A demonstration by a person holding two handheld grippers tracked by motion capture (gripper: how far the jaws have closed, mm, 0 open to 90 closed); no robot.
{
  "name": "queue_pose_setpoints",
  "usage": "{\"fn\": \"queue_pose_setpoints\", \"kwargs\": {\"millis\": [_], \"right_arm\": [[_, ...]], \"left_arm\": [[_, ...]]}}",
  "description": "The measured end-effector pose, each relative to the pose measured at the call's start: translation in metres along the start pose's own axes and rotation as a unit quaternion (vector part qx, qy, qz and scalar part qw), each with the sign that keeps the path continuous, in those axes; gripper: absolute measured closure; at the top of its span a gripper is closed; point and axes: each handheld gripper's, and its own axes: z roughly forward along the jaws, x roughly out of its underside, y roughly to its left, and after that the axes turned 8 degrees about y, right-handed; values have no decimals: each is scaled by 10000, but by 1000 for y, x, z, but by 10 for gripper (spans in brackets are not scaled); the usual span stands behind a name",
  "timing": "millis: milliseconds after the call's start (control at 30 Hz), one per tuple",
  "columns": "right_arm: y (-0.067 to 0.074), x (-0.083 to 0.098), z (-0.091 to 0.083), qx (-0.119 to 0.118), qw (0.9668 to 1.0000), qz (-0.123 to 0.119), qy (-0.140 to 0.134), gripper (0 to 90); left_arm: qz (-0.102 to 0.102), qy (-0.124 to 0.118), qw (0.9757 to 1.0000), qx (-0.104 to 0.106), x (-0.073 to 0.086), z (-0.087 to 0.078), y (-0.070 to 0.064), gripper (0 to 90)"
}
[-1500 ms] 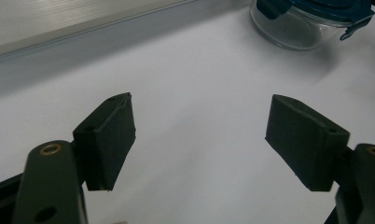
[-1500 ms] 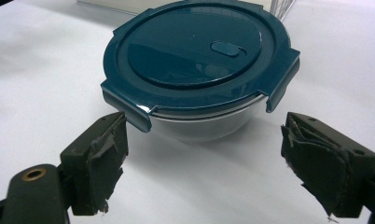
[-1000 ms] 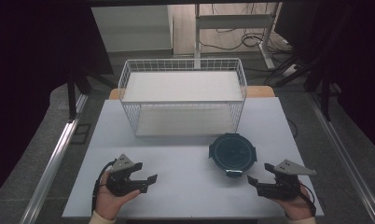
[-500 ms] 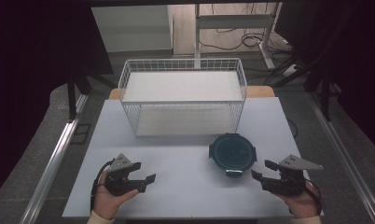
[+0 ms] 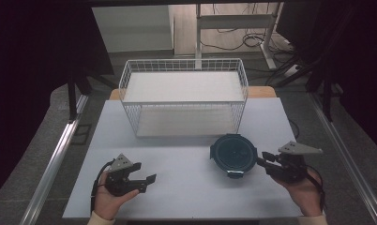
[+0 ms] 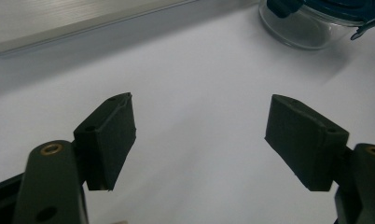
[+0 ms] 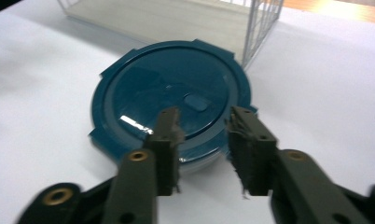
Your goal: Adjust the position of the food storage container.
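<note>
- Since the earlier pictures, the right gripper [image 5: 260,162] has been lifting off the bench [image 5: 186,197] and drawing in toward the container, and its jaws have just been closing, with nothing between them.
- Nearest the person, the left hand [image 5: 109,199] is holding the left gripper [image 5: 148,180] low over the bench's near left part, unchanged from a second ago; its jaws are standing wide apart and released, with bare white surface showing between the pads [image 6: 112,140] in the left gripper view.
- On the other side, the right hand [image 5: 305,194] is carrying the right gripper just beside the container's right edge, its tips pointing at it.
- In the right gripper view the right gripper [image 7: 203,122] is showing a narrow gap between its two black jaws, which are gripping nothing; the jaws are hanging in front of the lid's near rim, and I cannot tell whether they are touching it.
- Just past that, the round glass container [image 5: 233,154] with its dark teal lid [image 7: 169,95] is sitting upright on the bench, right of centre, with the lid on.
- In the left gripper view the container [image 6: 311,23] is showing at the upper right, well apart from the left gripper.
- Farther back, the white wire basket [image 5: 184,101] is standing near the bench's far edge, with the container just in front of its right corner.
</note>
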Motion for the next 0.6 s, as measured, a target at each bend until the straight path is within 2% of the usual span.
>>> {"fn": "queue_pose_setpoints", "kwargs": {"millis": [67, 100, 300, 600], "right_arm": [[-1, -3, 0, 13, 10000, -7, 21, 688], [-3, -9, 1, 18, 10000, -46, 53, 741], [-11, -22, 6, 69, 9999, -46, 117, 876], [-23, -34, 20, 160, 9995, -36, 273, 894]], "left_arm": [[6, 3, 10000, 8, 0, 0, 0, 234], [5, -3, 10000, 5, 0, 0, -1, 234], [-25, -28, 10000, -12, 0, -3, 2, 234], [-44, 1, 10000, 1, 0, -2, 2, 234]]}}
